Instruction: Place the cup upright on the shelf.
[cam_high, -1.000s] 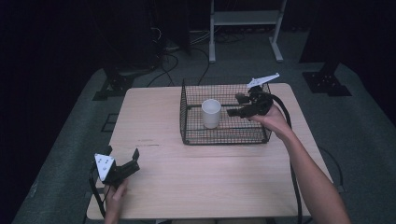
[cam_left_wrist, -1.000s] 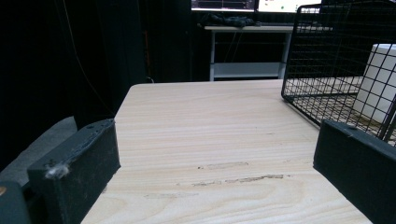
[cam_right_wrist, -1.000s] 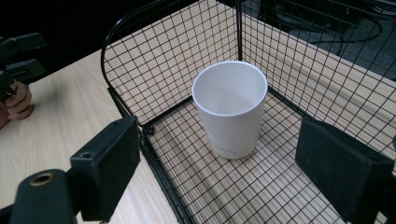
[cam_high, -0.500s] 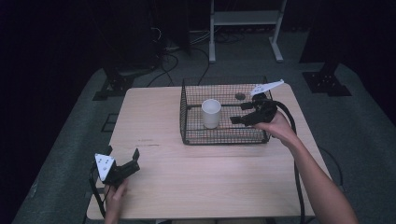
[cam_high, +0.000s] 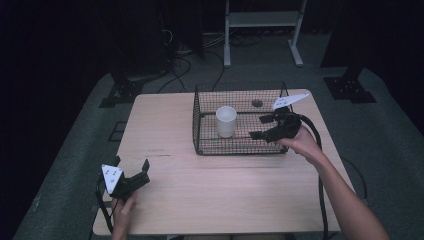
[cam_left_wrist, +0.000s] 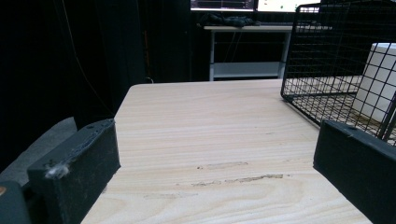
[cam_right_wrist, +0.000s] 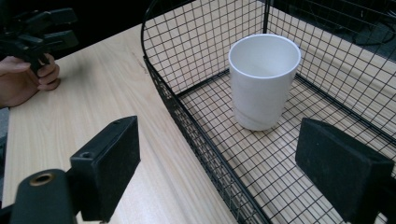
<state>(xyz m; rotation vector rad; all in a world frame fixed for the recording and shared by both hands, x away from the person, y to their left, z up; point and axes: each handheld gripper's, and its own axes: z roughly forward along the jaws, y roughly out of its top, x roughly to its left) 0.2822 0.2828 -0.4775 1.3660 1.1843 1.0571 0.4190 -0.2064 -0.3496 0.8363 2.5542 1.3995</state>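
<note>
A white cup (cam_high: 226, 121) (cam_right_wrist: 263, 79) (cam_left_wrist: 378, 79) stands upright inside a black wire basket (cam_high: 200, 145) (cam_right_wrist: 187, 112) (cam_left_wrist: 317, 56) at the back middle of the wooden table (cam_high: 225, 200). My right gripper (cam_high: 257, 127) (cam_right_wrist: 224, 168) hovers open over the basket's right front part. Its jaws point at the cup and straddle the basket's near wall, with nothing between them. At the table's front left corner, my left gripper (cam_high: 131, 164) (cam_left_wrist: 210, 172) (cam_right_wrist: 39, 28) rests low and open, with bare wood between its jaws.
A small dark round spot (cam_high: 257, 103) lies at the basket's back right. A white metal stand (cam_high: 260, 20) and cables (cam_high: 210, 40) sit on the floor beyond the table. Bare wood stretches between the basket and the front edge.
My right gripper has drawn back toward the person's side, from the basket's back right to its right front. The cup and my left gripper have not moved.
</note>
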